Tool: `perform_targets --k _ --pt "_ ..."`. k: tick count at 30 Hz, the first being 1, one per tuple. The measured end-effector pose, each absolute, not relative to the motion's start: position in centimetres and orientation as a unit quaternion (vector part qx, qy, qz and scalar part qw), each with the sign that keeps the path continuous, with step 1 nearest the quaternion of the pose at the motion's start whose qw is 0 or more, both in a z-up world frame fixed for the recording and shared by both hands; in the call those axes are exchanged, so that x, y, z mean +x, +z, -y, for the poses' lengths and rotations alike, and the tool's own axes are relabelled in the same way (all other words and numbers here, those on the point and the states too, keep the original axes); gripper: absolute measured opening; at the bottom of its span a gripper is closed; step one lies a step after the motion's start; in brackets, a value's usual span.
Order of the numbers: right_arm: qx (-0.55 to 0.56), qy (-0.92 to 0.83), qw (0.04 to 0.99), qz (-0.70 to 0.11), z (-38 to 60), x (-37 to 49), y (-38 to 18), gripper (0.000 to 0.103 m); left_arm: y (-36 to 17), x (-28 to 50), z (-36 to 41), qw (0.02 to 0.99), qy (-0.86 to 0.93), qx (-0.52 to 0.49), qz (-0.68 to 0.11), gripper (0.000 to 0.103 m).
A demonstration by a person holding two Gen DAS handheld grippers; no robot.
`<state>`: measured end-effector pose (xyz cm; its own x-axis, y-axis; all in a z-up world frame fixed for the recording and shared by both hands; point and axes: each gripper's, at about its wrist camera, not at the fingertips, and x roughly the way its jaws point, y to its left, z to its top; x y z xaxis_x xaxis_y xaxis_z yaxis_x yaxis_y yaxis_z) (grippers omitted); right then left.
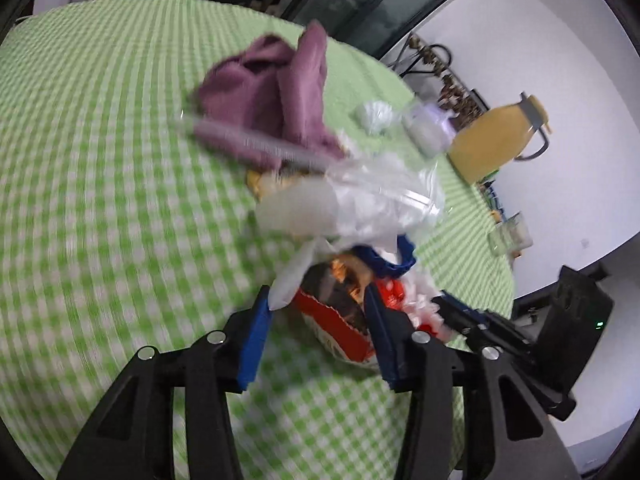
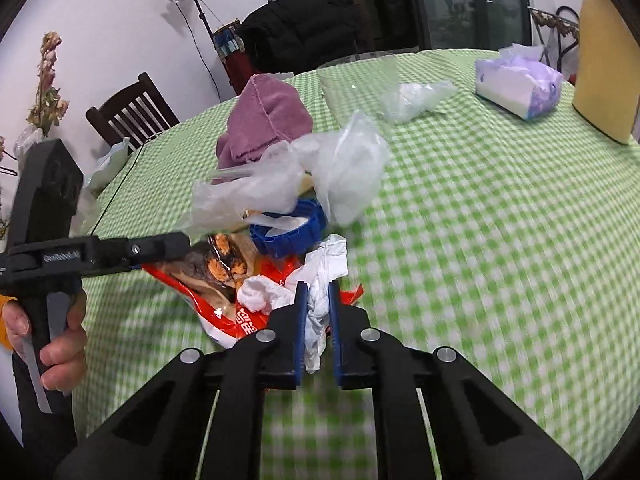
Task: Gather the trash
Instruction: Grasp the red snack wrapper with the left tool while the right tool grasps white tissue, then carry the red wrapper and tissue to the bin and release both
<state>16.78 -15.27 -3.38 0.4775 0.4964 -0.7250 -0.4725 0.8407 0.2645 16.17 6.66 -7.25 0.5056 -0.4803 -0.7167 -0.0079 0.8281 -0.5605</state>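
Observation:
A pile of trash lies on the green checked tablecloth (image 1: 100,160). A red snack wrapper (image 1: 332,320) sits between the jaws of my left gripper (image 1: 316,292); the right pad touches it, while cloth shows beside the left pad, so the jaws stand open. In the right wrist view, my right gripper (image 2: 317,286) is shut on a crumpled white tissue (image 2: 316,312) lying over the wrapper (image 2: 208,280). Clear plastic bags (image 2: 344,168) and a blue ring lid (image 2: 292,232) lie just beyond it.
A purple cloth (image 2: 268,120) lies behind the pile, near a clear cup (image 2: 360,84) and another plastic bag (image 2: 416,96). A tissue pack (image 2: 520,84) and a yellow jug (image 2: 604,60) stand far right. A person's hand (image 2: 60,340) holds the left gripper's handle. A chair (image 2: 128,112) stands beyond the table.

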Motion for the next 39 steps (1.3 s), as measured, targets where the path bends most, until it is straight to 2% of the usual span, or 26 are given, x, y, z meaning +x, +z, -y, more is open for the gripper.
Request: perform_targets --k 4,5,6,7,11,17,21,28,32,39 --pt "0.014 0.295 0.857 -0.422 16.3 15.2 -3.2 0.01 -6.8 14.2 -4.9 0.836 -0.142 -0.238 -0.474 0.04" --pt "0.013 0.294 0.859 -0.419 16.7 14.9 -3.1 0.01 -6.8 13.9 -4.5 0.833 -0.146 -0.234 -0.48 0.031" --pt "0.011 0.291 0.863 -0.413 17.1 14.6 -2.7 0.01 -6.6 13.3 -3.8 0.832 -0.146 -0.23 -0.482 0.028" --pt "0.011 0.29 0.865 -0.41 17.4 14.4 -2.5 0.01 -6.3 12.5 -3.4 0.84 -0.139 -0.227 -0.474 0.018" --pt "0.013 0.263 0.885 -0.385 19.9 14.2 -1.5 0.01 -4.8 10.9 -3.0 0.846 -0.131 -0.249 -0.454 0.008" --pt "0.04 0.224 0.907 -0.353 24.2 13.7 -0.5 0.01 -0.6 9.4 -1.9 0.87 -0.128 -0.26 -0.4 0.006" --pt "0.057 0.206 0.912 -0.351 27.5 13.2 -0.8 0.01 2.2 8.7 0.6 0.909 -0.079 -0.198 -0.357 0.006" --pt "0.083 0.167 0.929 -0.32 34.1 11.8 0.7 0.01 5.4 9.4 4.8 0.927 -0.103 -0.156 -0.324 0.006" --pt "0.099 0.142 0.939 -0.296 39.2 10.1 1.6 0.01 5.8 10.5 9.2 0.922 -0.143 -0.142 -0.33 0.006" --pt "0.127 0.019 0.946 -0.296 52.7 5.1 -0.3 0.01 4.6 12.1 21.6 0.896 -0.24 -0.093 -0.362 0.006"
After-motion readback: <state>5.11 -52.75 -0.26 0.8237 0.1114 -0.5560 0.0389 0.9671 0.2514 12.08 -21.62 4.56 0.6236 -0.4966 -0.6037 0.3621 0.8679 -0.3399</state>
